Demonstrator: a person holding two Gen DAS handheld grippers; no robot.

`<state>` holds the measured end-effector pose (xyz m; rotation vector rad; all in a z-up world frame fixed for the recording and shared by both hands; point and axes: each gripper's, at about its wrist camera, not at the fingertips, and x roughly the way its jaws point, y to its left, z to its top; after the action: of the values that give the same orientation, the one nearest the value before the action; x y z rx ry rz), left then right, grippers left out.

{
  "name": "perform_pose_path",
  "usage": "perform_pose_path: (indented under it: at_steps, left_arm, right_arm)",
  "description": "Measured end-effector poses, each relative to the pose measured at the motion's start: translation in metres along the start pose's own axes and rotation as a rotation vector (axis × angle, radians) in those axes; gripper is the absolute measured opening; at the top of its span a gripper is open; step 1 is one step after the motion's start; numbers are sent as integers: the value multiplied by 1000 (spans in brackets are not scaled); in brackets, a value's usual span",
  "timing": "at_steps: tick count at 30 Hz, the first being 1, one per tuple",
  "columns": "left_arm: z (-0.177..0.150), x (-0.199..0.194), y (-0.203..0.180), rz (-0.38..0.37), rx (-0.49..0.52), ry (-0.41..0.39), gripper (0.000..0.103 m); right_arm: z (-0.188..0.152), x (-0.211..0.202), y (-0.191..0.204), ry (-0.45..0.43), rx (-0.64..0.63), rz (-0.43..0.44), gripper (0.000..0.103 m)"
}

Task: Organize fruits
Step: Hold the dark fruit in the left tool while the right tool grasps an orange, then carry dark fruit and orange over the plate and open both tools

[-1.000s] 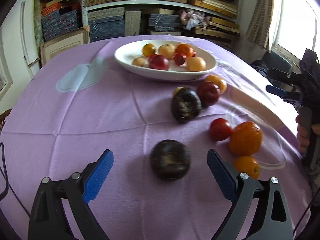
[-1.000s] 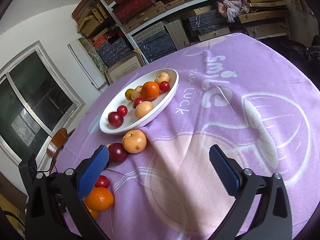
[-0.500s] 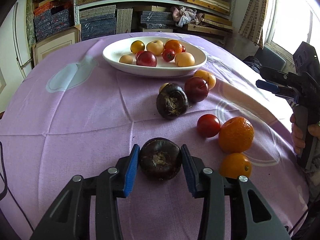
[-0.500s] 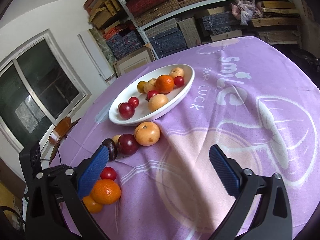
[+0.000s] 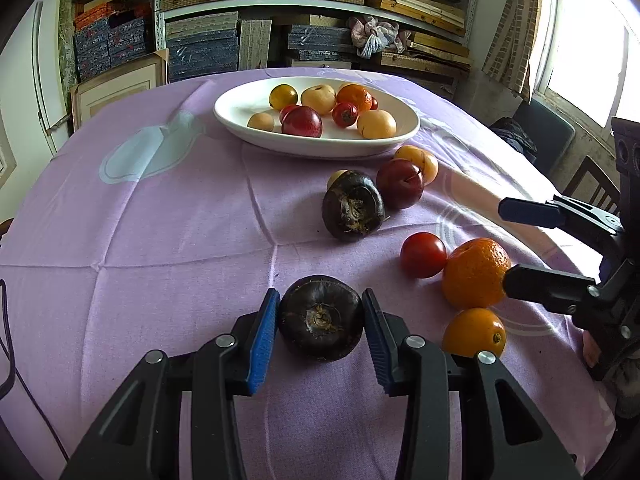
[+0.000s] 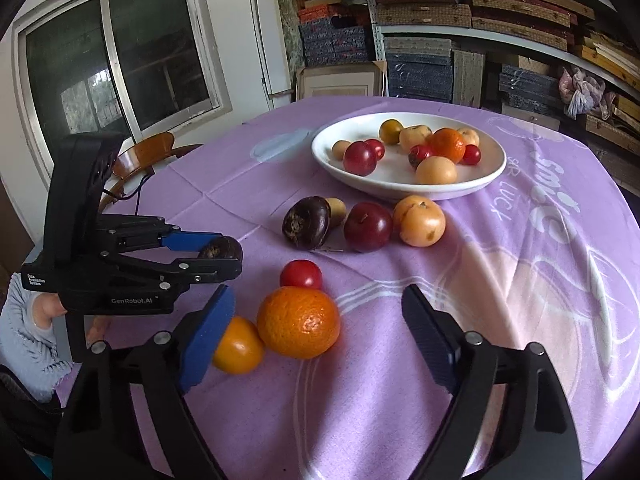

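Note:
My left gripper [image 5: 320, 316] is shut on a dark purple round fruit [image 5: 321, 317] low over the purple cloth; the same gripper [image 6: 224, 251] shows in the right wrist view. My right gripper [image 6: 316, 332] is open, its jaws on either side of a large orange [image 6: 298, 322], apart from it. A small orange fruit [image 6: 238, 345] lies by its left finger. A red tomato [image 6: 301, 275], a second dark fruit [image 6: 306, 222], a red plum [image 6: 368, 226] and a yellow fruit [image 6: 419, 220] lie loose. A white oval bowl [image 6: 404, 188] holds several fruits.
The round table has a purple cloth [image 5: 160, 240]. Shelves stacked with boxes [image 5: 224, 40] stand behind it. A wooden chair [image 6: 144, 156] is at the table's edge near a window. My right gripper [image 5: 516, 244] also shows at the right of the left wrist view.
My left gripper closed around the dark fruit and now holds it. My right gripper swung left and came down over the large orange, still open.

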<state>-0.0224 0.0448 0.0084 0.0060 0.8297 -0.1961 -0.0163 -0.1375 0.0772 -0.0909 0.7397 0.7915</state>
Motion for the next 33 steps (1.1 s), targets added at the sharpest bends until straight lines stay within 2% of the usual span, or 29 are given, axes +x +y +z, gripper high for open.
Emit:
perform_pose_path:
  at_steps: [4, 7, 9, 12, 19, 33]
  left_arm:
    - [0, 1, 0, -1, 2, 7, 42]
    - [0, 2, 0, -2, 2, 10, 42]
    - [0, 2, 0, -1, 3, 10, 42]
    - [0, 2, -1, 2, 6, 9, 42]
    - [0, 2, -4, 20, 24, 3, 42]
    - [0, -7, -15, 75, 75, -52, 42]
  right_arm:
    - [-1, 5, -6, 23, 29, 17, 80]
    - [-1, 12, -7, 53, 45, 45, 69]
    - [-1, 17, -7, 73, 52, 68, 57]
    - [-1, 25, -6, 114, 71, 95, 49]
    - [-2, 29, -6, 124, 87, 120, 48]
    - [-3, 17, -4, 74, 65, 90, 47]
